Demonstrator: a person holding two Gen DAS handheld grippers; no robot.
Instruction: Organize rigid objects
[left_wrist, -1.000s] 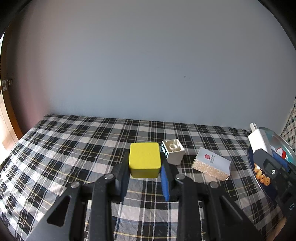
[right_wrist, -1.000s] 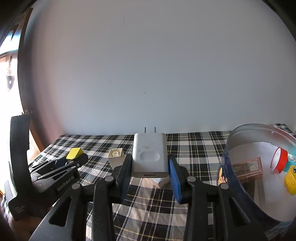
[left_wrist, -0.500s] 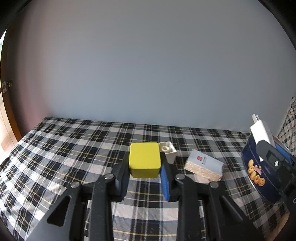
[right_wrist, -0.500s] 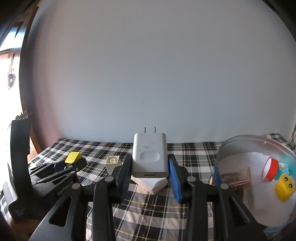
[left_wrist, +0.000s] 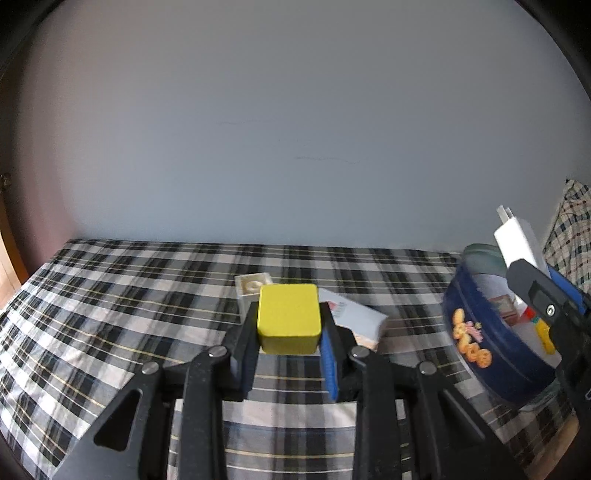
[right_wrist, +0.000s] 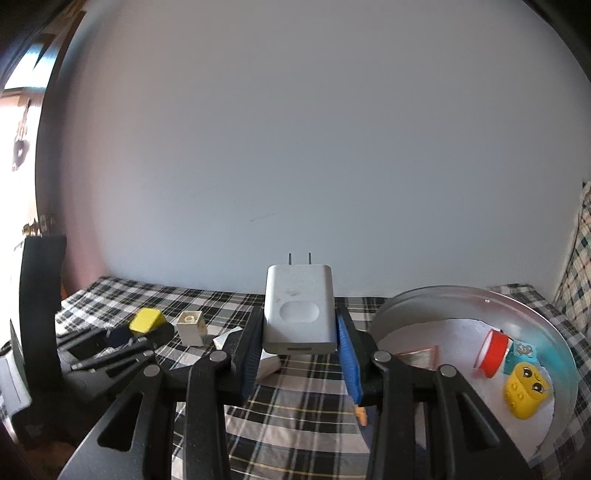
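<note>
My left gripper (left_wrist: 289, 325) is shut on a yellow block (left_wrist: 289, 316) and holds it above the checked cloth; it also shows in the right wrist view (right_wrist: 146, 319). My right gripper (right_wrist: 300, 332) is shut on a white wall charger (right_wrist: 299, 310), prongs up, left of the round tin (right_wrist: 554, 332). In the left wrist view the charger (left_wrist: 517, 243) hangs over the blue tin (left_wrist: 480, 354). The tin holds a red ring (right_wrist: 491, 352), a yellow face brick (right_wrist: 526, 391) and a small brown box (right_wrist: 417, 356).
A cream brick (left_wrist: 251, 286) and a white box (left_wrist: 358, 319) lie on the cloth behind the yellow block. The cream brick (right_wrist: 191, 326) and the white box (right_wrist: 267, 363) also show in the right wrist view. A plain wall stands behind the checked surface (left_wrist: 110, 302).
Both grippers have risen and swung right. The yellow block now covers part of the cream brick and white box. The charger is closer to the tin.
</note>
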